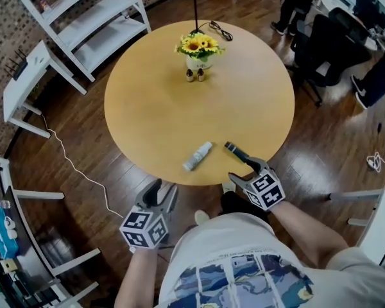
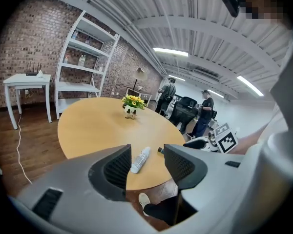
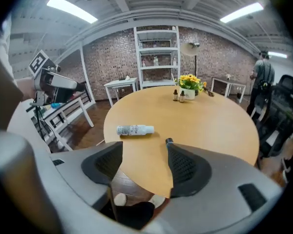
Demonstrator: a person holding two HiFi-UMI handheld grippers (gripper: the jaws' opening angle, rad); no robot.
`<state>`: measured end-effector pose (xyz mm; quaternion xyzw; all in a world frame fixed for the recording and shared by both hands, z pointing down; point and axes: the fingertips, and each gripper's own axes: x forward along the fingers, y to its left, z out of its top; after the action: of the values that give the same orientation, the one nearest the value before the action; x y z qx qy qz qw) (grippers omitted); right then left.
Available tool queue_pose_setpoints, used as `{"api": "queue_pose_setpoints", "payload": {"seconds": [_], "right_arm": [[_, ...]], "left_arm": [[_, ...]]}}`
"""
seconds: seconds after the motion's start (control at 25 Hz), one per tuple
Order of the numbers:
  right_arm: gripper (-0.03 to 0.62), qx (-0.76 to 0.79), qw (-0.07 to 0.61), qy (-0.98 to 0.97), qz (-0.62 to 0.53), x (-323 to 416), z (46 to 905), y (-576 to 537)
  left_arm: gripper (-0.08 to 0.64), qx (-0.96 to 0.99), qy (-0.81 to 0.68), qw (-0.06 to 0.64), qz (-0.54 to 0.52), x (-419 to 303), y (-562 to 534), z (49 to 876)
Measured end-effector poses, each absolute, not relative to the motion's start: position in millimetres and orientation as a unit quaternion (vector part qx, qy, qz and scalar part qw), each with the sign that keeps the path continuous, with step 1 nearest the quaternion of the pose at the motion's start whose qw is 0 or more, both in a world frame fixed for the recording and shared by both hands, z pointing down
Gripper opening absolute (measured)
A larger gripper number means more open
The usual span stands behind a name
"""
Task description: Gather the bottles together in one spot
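The person's printed shirt (image 1: 244, 271) fills the bottom of the head view, with both tools just beyond it; the left gripper (image 1: 165, 190) hangs off the near edge of the round table (image 1: 147, 108), over the floor, its jaws apart with nothing between them; the right gripper (image 1: 244, 171) sits at the table's near rim, its jaws also standing apart and clamped on nothing; a dark bottle (image 1: 235, 150) lies on its side right by that gripper, and in the right gripper view only its cap shows past the tip of 1 jaw, so it lies beside the gap rather than in it, and whether the jaw touches it I cannot tell; a white bottle (image 1: 197, 156) lies on its side near the dark one, apart from it, close to the front edge; 2 small brown bottles (image 1: 195, 76) stand upright, side by side, just in front of a vase of sunflowers (image 1: 197, 49) on the far half of the table, well apart from the 2 lying ones; so, as I judge it, the gathering has barely begun: no bottle is held, the only pair already together is the brown one, and the white and dark bottles are both left to bring into 1 spot with the others, the dark one looking like the likelier first pick.
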<state>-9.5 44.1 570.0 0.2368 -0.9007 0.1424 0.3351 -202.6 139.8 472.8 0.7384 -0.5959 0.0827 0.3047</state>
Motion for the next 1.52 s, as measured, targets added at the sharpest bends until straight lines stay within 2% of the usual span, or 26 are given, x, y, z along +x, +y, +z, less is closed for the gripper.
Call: {"api": "queue_pose_setpoints", "payload": {"seconds": [0.16,0.24,0.4,0.52,0.64,0.76,0.92,1.04,1.24,1.52], "right_arm": [[0.299,0.211,0.312,-0.885,0.275,-62.3,593.1,44.6],[0.299,0.21,0.304,-0.878,0.305,-85.7,600.4,41.8],[0.307,0.217,0.314,-0.893,0.238,-93.6,603.7,33.7],[0.307,0.252,0.344,-0.888,0.172,-49.4,616.8,20.5],[0.274,0.277,0.385,-0.872,0.123,-2.3,640.9,-0.4],[0.268,0.271,0.421,-0.861,0.089,17.2,670.1,-16.3],[0.239,0.254,0.411,-0.87,0.099,18.8,681.7,-16.9],[0.158,0.24,0.401,-0.876,0.12,17.1,684.5,-10.7],[0.161,0.251,0.39,-0.87,0.164,18.8,681.8,-11.6],[0.161,0.229,0.405,-0.874,0.142,18.3,660.1,-8.5]], "left_arm": [[0.186,0.737,-0.601,0.3,0.082,-201.2,121.0,459.7],[0.186,0.739,-0.597,0.301,0.085,-200.1,117.3,457.4],[0.186,0.74,-0.59,0.305,0.108,-205.5,123.2,468.8],[0.186,0.74,-0.583,0.313,0.119,-210.4,131.6,481.2],[0.186,0.745,-0.574,0.315,0.128,-209.5,135.0,487.2],[0.186,0.752,-0.563,0.314,0.136,-204.1,135.3,487.1],[0.186,0.758,-0.555,0.311,0.145,-198.6,138.7,484.3],[0.186,0.759,-0.551,0.312,0.152,-197.2,142.1,487.2],[0.186,0.767,-0.54,0.306,0.159,-190.7,140.3,488.7],[0.186,0.81,-0.471,0.274,0.216,-148.4,111.4,506.8]]}}
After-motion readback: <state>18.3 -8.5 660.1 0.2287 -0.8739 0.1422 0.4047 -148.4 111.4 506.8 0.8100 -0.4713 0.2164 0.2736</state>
